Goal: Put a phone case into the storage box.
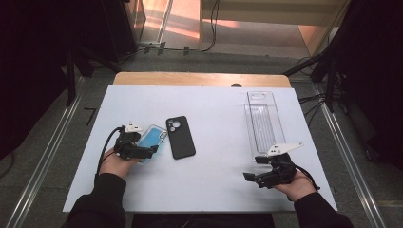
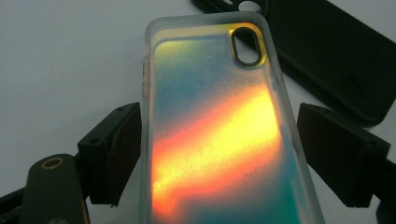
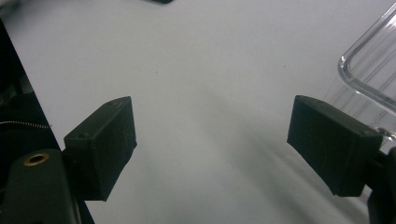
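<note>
A translucent phone case [image 2: 210, 93] with a blue, orange and yellow sheen lies on the white table top [image 1: 218, 109] at the left, its camera cutout pointing away. My left gripper [image 2: 219, 154] straddles its near end, and both black pads [image 2: 116, 149] rest against its long edges. In the high view this gripper [image 1: 151, 151] sits at the case's [image 1: 154, 135] lower end. A black phone case [image 1: 180, 137] lies just to its right, apart from it. My right gripper [image 1: 253, 167] rests at the front right, open, with bare table between its jaws [image 3: 212, 154].
A clear, long plastic tray [image 1: 263, 121] stands at the right, its near corner [image 3: 369, 70] close beside my right gripper. The black case's edge [image 2: 327, 56] lies just beyond the left gripper. Dark floor, rails and cables surround the table.
</note>
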The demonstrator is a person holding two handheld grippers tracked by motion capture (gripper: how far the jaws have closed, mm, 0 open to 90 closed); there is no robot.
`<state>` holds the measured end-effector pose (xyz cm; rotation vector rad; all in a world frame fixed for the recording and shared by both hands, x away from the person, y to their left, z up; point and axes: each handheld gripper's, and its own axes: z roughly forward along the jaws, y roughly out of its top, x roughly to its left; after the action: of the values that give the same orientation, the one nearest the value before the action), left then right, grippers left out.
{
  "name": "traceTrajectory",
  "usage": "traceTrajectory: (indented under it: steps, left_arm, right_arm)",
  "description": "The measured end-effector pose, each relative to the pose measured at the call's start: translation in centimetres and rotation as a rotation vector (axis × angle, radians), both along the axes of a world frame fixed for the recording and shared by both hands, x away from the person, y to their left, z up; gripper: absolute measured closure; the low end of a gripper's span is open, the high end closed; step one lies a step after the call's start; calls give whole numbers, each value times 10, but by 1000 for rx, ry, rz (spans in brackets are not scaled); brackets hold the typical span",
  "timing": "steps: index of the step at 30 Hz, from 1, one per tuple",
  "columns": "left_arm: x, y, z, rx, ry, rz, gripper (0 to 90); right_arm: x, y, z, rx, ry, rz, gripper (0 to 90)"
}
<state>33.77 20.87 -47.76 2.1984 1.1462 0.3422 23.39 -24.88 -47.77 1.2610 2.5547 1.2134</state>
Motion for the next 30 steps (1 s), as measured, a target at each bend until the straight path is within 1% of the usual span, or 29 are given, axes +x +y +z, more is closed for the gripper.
traceTrajectory:
  steps: [1, 3, 5, 8, 10, 15, 19, 23, 26, 28, 30]
  left_arm:
    - [0, 0, 2, 1, -3, -5, 165]
    - [-2, 0, 7, -11, 0, -11, 165]
    - [-3, 0, 11, -39, 13, -23, 165]
    - [-7, -3, 16, -52, 27, -43, 165]
    - [-9, -5, 19, -75, 40, -53, 166]
    - [-13, -11, 25, -111, 49, -78, 166]
    - [-17, -17, 28, -138, 60, -103, 166]
    - [-21, -24, 31, -145, 71, -134, 166]
    - [-23, -31, 32, -174, 78, -145, 166]
    - [-24, -35, 33, -179, 80, -156, 166]
    - [-26, -41, 33, -196, 84, -161, 166]
  right_arm:
    - [0, 0, 0, 0, 2, -2, 138]
    - [0, 0, 0, 0, 1, -2, 138]
    - [0, -1, 0, 0, 0, -1, 138]
    - [0, 0, 0, 0, -1, 0, 138]
    - [0, 0, 0, 2, -1, -1, 138]
    - [0, 0, 1, 5, -3, -2, 138]
    - [0, 1, 1, 14, 1, -8, 138]
    - [1, 3, 1, 29, 3, -23, 137]
    - [1, 3, 2, 27, 4, -28, 137]
    - [2, 3, 2, 36, 16, -21, 138]
    - [2, 3, 3, 50, 32, -26, 138]
